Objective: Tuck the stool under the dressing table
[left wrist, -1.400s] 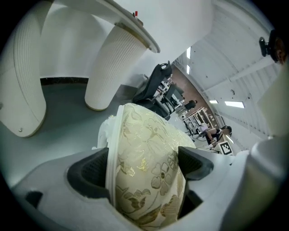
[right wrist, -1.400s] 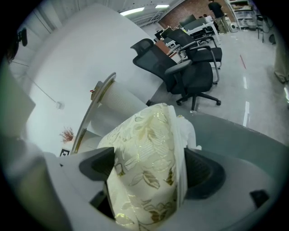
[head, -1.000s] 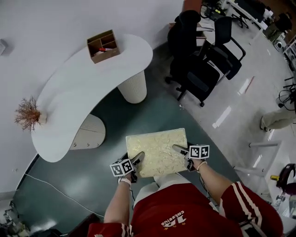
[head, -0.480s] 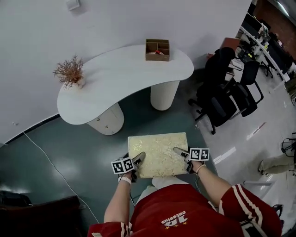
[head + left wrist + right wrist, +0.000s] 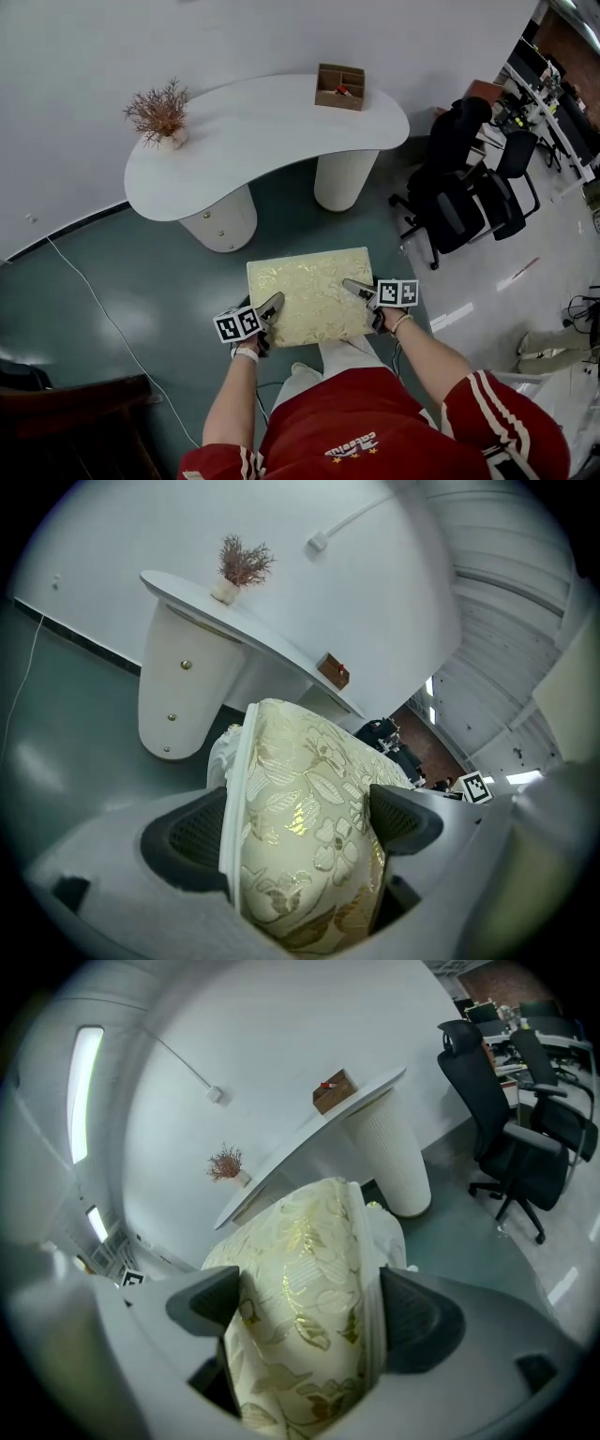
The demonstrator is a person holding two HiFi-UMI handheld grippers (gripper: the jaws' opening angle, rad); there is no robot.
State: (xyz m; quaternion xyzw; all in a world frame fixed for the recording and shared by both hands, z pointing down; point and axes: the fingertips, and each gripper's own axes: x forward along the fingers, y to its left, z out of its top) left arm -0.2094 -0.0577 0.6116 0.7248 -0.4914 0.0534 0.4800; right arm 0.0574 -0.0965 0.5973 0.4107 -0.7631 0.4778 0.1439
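Observation:
The stool has a square cream cushion with a gold flower pattern, and I hold it in front of me above the floor. My left gripper is shut on its left edge and my right gripper on its right edge. In the left gripper view the cushion fills the gap between the jaws of the left gripper. The right gripper view shows the same cushion wedged in the right gripper. The white kidney-shaped dressing table stands ahead against the wall, apart from the stool.
Two white pedestals hold the table up, with a gap between them. A dried plant and a wooden box sit on top. Black office chairs stand to the right. A white cable crosses the floor at left.
The view has swung round, so the table now lies straight ahead rather than to the left. The stool has come along in both grippers, still gripped at both sides.

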